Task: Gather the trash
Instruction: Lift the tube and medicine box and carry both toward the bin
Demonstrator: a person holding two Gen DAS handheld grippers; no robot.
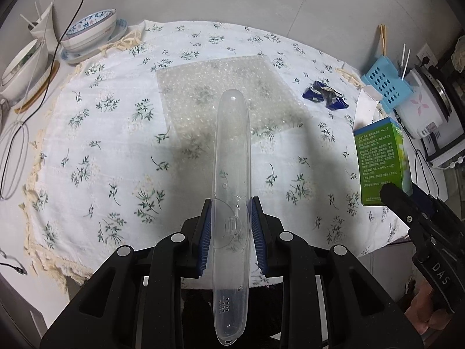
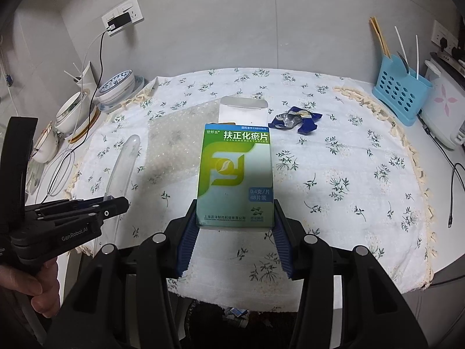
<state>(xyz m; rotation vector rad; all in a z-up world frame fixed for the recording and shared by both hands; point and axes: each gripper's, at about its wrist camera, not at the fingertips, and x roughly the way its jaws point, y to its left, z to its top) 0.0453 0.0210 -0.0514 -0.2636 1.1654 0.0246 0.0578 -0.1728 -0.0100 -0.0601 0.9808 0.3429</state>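
Observation:
My left gripper (image 1: 231,226) is shut on a long clear plastic case (image 1: 232,157), held above the near edge of the floral tablecloth; the case also shows in the right wrist view (image 2: 123,163). My right gripper (image 2: 235,232) is shut on a green medicine box (image 2: 237,174) with its top flap open; the box also shows in the left wrist view (image 1: 382,160). A sheet of bubble wrap (image 1: 226,96) lies flat mid-table. A crumpled blue wrapper (image 1: 324,94) lies to its right, also in the right wrist view (image 2: 296,119).
Stacked blue-patterned bowls (image 1: 90,29) and white dishes (image 1: 23,69) stand at the left with cables. A blue perforated utensil holder (image 2: 401,93) and a white appliance (image 2: 447,110) stand at the right. The wall is close behind the table.

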